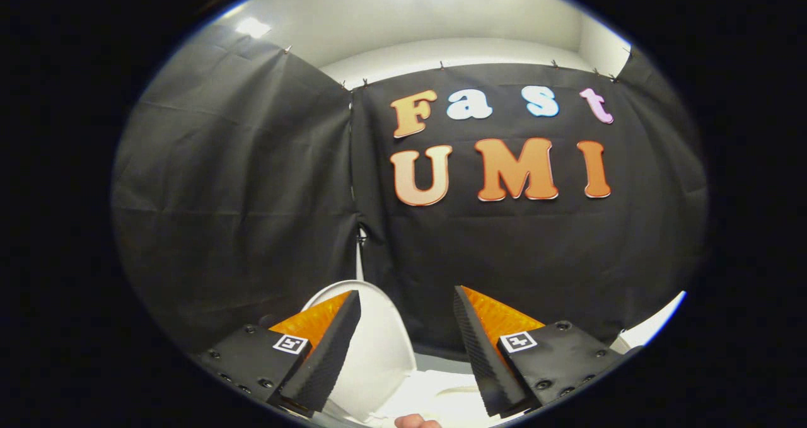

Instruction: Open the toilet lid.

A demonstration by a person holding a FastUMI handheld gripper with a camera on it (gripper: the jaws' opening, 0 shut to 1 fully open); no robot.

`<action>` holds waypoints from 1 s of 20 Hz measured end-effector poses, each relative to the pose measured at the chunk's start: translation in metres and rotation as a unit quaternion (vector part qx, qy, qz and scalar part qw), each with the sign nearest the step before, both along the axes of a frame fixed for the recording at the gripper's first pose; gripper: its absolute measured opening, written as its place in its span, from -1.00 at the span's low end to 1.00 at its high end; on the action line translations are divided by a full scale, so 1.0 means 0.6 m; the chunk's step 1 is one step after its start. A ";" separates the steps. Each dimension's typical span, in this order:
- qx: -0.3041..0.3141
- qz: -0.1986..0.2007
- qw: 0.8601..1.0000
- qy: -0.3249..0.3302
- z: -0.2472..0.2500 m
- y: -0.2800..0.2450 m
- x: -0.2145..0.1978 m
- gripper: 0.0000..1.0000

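Black cloth walls are enclosing the booth. Gripper is standing open, its fingers spread apart and gripping nothing. White toilet lid is standing raised between them, partly behind the left finger, with the toilet's white body showing below.

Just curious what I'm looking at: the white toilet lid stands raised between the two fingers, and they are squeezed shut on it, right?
Not quite. The toilet lid does stand raised, but the gripper is open: in the gripper view its fingers are spread wide apart, and they are not pressing on the lid.
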State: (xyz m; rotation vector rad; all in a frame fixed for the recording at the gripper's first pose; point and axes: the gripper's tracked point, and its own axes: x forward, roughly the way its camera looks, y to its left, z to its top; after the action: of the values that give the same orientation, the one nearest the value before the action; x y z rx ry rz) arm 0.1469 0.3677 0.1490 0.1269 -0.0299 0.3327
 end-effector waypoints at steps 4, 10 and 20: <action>-0.010 -0.041 0.999 -0.027 0.024 -0.115 0.007 0.89; -0.002 -0.075 0.997 -0.016 0.005 -0.240 0.000 0.89; -0.012 -0.186 0.981 0.061 -0.130 -0.503 -0.019 0.90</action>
State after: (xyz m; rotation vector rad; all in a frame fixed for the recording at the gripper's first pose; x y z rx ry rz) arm 0.1354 0.0658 0.0712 0.1149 0.0718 -0.0480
